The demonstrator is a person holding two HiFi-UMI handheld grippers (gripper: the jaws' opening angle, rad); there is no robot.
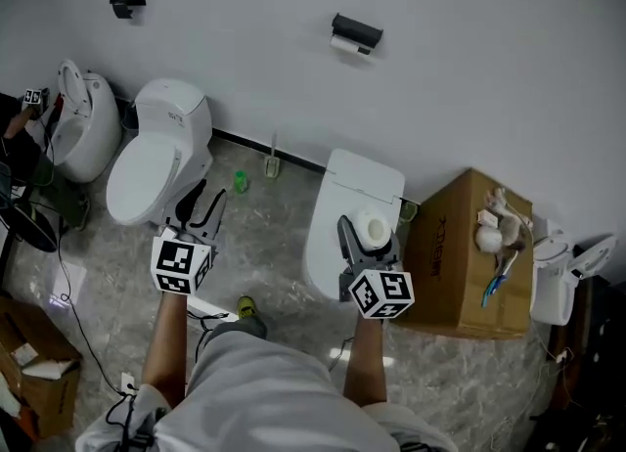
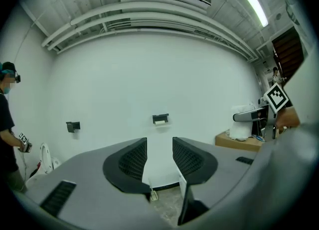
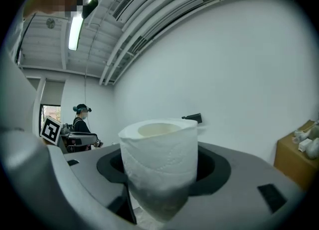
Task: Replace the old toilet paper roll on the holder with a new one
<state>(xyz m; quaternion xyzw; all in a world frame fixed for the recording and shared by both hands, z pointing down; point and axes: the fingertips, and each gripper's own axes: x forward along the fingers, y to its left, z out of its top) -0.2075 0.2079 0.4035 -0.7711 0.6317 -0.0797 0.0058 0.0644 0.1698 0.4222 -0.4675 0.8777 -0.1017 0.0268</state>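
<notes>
High on the white wall hangs a black paper holder [image 1: 356, 31] with a thin white old roll [image 1: 344, 45] under it. The left gripper view shows the same holder [image 2: 160, 119] straight ahead and far off. My right gripper [image 1: 370, 235] is shut on a full white toilet paper roll [image 1: 373, 228], held upright over the middle toilet. That roll [image 3: 158, 159] fills the space between the jaws of the right gripper [image 3: 162, 184], and the holder [image 3: 192, 118] peeks out behind it. My left gripper [image 1: 201, 207] is open and holds nothing, and its fingers [image 2: 130, 162] frame bare wall.
A second black holder [image 1: 127, 2] is on the wall at the left. Two white toilets [image 1: 156, 157] [image 1: 344, 207] stand below the wall with a brush [image 1: 273, 161] between them. A cardboard box [image 1: 460, 254] stands at the right. Another person [image 2: 7, 124] stands at the far left.
</notes>
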